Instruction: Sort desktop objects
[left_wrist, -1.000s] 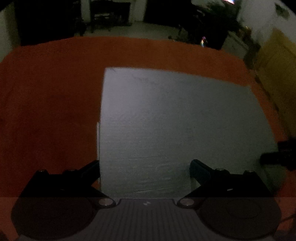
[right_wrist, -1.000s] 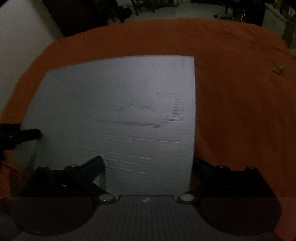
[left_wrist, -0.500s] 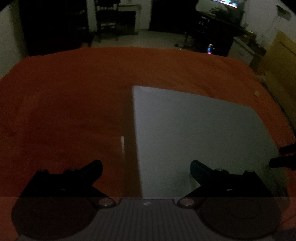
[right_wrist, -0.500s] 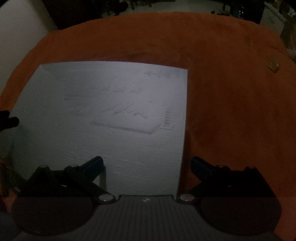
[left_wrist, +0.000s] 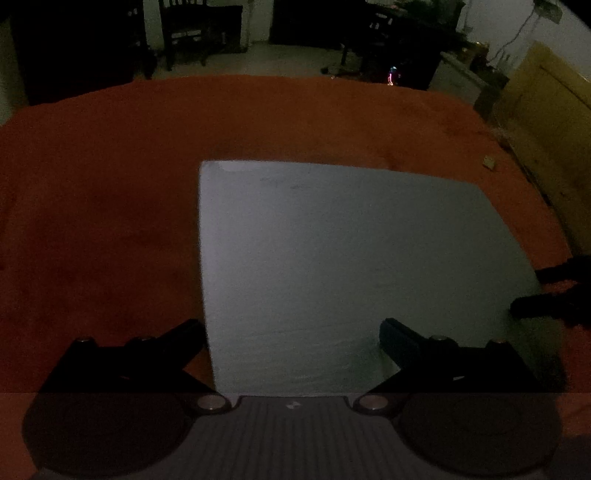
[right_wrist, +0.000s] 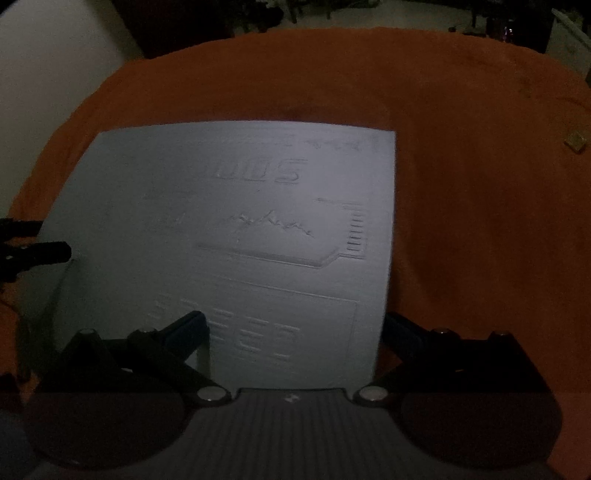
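A pale embossed foam board (right_wrist: 236, 229) lies flat on the orange-covered desk (right_wrist: 461, 184), both the left gripper (left_wrist: 291, 332) and right gripper (right_wrist: 291, 325) spread wide over its near edge, grasping nothing.

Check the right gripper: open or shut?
Open. In the right wrist view, the right gripper has its fingers spread wide over the pale embossed foam board, clamping nothing.

Orange-red cloth-covered table (left_wrist: 110, 206), dimly lit, bearing a large pale grey embossed board (right_wrist: 236, 229) lying flat at the near middle and a small tan block (right_wrist: 575, 141) well apart toward the far right edge
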